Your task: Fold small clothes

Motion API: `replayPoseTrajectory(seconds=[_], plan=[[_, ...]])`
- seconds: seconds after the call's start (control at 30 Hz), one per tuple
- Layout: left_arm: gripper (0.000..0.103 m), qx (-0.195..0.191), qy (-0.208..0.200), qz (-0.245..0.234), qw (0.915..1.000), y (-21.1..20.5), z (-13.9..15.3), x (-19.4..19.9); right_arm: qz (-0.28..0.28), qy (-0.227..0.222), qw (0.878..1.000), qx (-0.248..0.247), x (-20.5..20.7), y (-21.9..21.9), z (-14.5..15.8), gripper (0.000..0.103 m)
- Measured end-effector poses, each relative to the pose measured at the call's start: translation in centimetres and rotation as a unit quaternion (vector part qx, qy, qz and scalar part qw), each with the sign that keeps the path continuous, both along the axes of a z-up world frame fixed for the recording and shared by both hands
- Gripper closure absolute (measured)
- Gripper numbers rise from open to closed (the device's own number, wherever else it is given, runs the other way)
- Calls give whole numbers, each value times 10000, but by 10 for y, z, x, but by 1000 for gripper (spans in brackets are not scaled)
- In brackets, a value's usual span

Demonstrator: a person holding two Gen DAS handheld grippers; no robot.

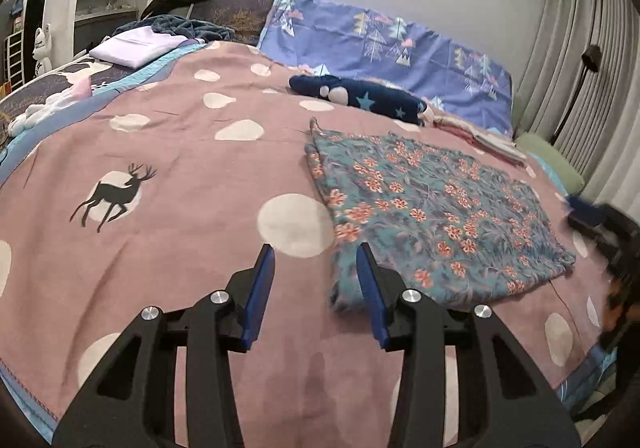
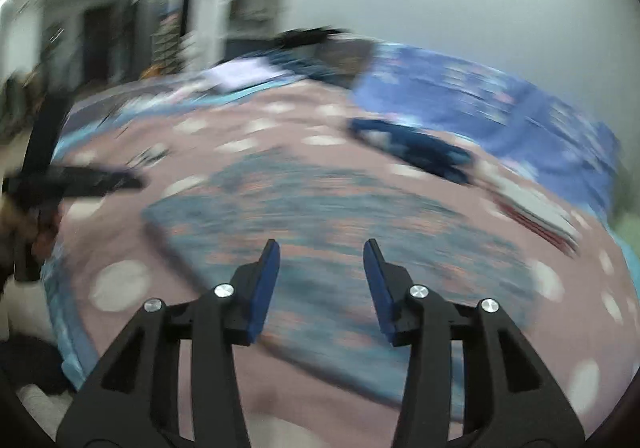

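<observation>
A teal floral garment [image 1: 432, 216] lies flat on the pink spotted bedspread [image 1: 180, 168], folded to a rough rectangle. My left gripper [image 1: 316, 260] is open and empty, just above the bedspread at the garment's near left corner. In the right wrist view, which is motion-blurred, the same garment [image 2: 320, 216] lies ahead of and under my right gripper [image 2: 320, 252], which is open and empty above its near edge. The right gripper also shows blurred at the right edge of the left wrist view [image 1: 600, 224]. The left gripper shows at the left of the right wrist view [image 2: 80, 180].
A dark blue star-print garment [image 1: 360, 96] lies behind the floral one. Folded clothes [image 1: 488, 140] are stacked at the far right. A blue tree-print pillow [image 1: 384, 48] lies at the head of the bed. A lilac folded cloth [image 1: 132, 46] is far left.
</observation>
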State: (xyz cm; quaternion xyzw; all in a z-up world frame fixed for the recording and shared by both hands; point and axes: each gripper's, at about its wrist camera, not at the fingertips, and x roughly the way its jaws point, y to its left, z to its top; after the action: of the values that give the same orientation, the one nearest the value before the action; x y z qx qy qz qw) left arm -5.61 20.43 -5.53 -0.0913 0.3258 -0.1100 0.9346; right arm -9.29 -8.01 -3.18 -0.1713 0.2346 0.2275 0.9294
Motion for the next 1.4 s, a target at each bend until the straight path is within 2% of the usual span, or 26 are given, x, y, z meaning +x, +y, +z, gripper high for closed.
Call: replayPoseTrajectory(seconds=[0.07, 0.23, 0.4, 0.5, 0.63, 0.67, 0.7, 0.73, 0.83, 0.9, 0.97, 1.1, 1.13, 1.17, 1.2, 1.23, 1.27, 1.33, 1.37, 1.4], plan=[[60, -98, -21, 1, 9999, 8, -4, -4, 491, -199, 9973, -513, -5, 55, -18, 59], [60, -279, -2, 170, 9995, 40, -13, -10, 1173, -427, 9834, -1317, -16, 129, -45, 58], [60, -485, -102, 127, 9987, 61, -14, -5, 1110, -614, 9699, -2079, -2, 165, -69, 56], [60, -569, -112, -42, 9983, 64, -13, 8, 991, -576, 9672, -2266, 8, 172, -78, 55], [60, -699, -57, -368, 9969, 65, -14, 36, 831, -557, 9673, -2333, 25, 179, -83, 55], [60, -746, -34, -404, 9964, 65, -14, 43, 833, -549, 9673, -2332, 28, 181, -84, 68], [60, -828, 17, -462, 9955, 65, -15, 54, 916, -455, 9671, -2329, 31, 183, -86, 99], [60, -902, 61, -523, 9945, 65, -16, 62, 940, -365, 9675, -2321, 36, 185, -87, 100], [60, -1145, 209, -761, 9903, 62, -18, 87, 1018, -489, 9691, -2194, 23, 186, -78, 100], [59, -1303, 342, -1027, 9855, 54, -21, 107, 1028, -438, 9678, -2256, 22, 186, -82, 100], [58, -1511, 621, -1213, 9791, 42, -29, 133, 1032, -266, 9685, -2250, 29, 184, -89, 100], [58, -1628, 1190, -1453, 9686, 12, -51, 181, 1021, -360, 9680, -2265, 29, 184, -89, 100], [58, -1754, 1199, -1487, 9658, 8, -52, 190, 1017, -344, 9686, -2243, 29, 184, -89, 100], [61, -1903, 1202, -1519, 9624, 7, -52, 196, 1001, -305, 9702, -2186, 31, 182, -87, 100], [74, -2099, 1212, -1508, 9584, 4, -51, 205, 974, -270, 9723, -2108, 31, 182, -85, 100], [97, -2204, 1241, -1441, 9567, 2, -52, 212, 943, -252, 9745, -2021, 31, 181, -81, 100], [98, -2243, 1229, -1409, 9564, 1, -51, 213, 871, -245, 9775, -1907, 30, 180, -76, 100], [98, -2273, 942, -1381, 9594, 1, -48, 209, 786, -148, 9805, -1793, 32, 179, -72, 100], [98, -2148, 925, -1304, 9635, 1, -51, 208, 792, -56, 9802, -1812, 35, 180, -76, 100], [98, -2098, 1101, -1153, 9646, 2, -60, 210, 791, 77, 9794, -1856, 39, 180, -84, 100]])
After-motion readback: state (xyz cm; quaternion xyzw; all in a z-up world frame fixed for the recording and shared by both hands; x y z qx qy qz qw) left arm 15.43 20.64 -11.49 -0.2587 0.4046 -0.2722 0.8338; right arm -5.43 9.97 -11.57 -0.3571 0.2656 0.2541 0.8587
